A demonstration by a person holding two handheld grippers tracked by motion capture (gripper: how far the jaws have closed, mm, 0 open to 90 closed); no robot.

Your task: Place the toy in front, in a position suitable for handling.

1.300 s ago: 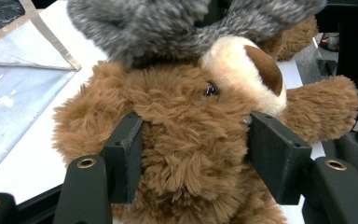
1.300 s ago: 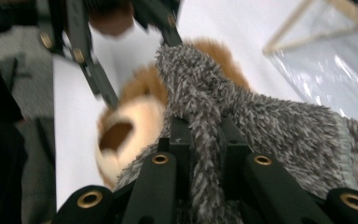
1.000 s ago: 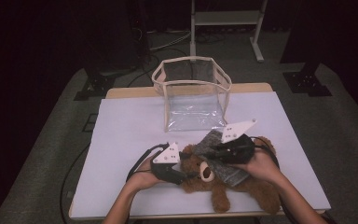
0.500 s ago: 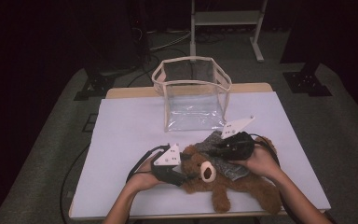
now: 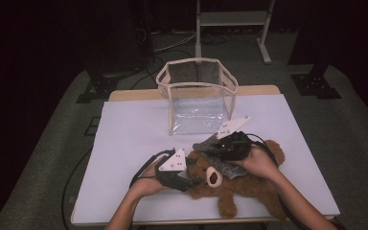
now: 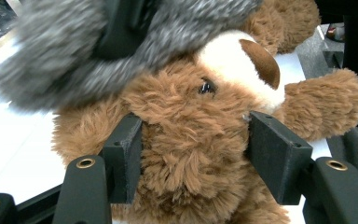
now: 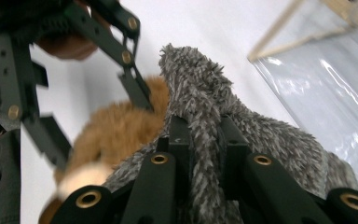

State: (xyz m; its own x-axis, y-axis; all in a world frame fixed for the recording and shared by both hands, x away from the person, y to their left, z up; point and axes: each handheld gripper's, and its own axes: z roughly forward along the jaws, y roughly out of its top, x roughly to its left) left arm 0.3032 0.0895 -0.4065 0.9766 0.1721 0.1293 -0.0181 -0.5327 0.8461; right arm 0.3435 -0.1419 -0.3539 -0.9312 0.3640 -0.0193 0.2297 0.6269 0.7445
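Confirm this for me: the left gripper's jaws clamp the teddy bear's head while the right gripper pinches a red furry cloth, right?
Not quite: the furry cloth is grey, not red, as the right gripper view shows. The left gripper does clamp the teddy bear at its head.

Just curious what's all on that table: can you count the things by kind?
Brown teddy bear: 1
Grey fuzzy cloth: 1
Clear bag with beige trim: 1
Hand-held claws, left claw and right claw: 2
Total: 5
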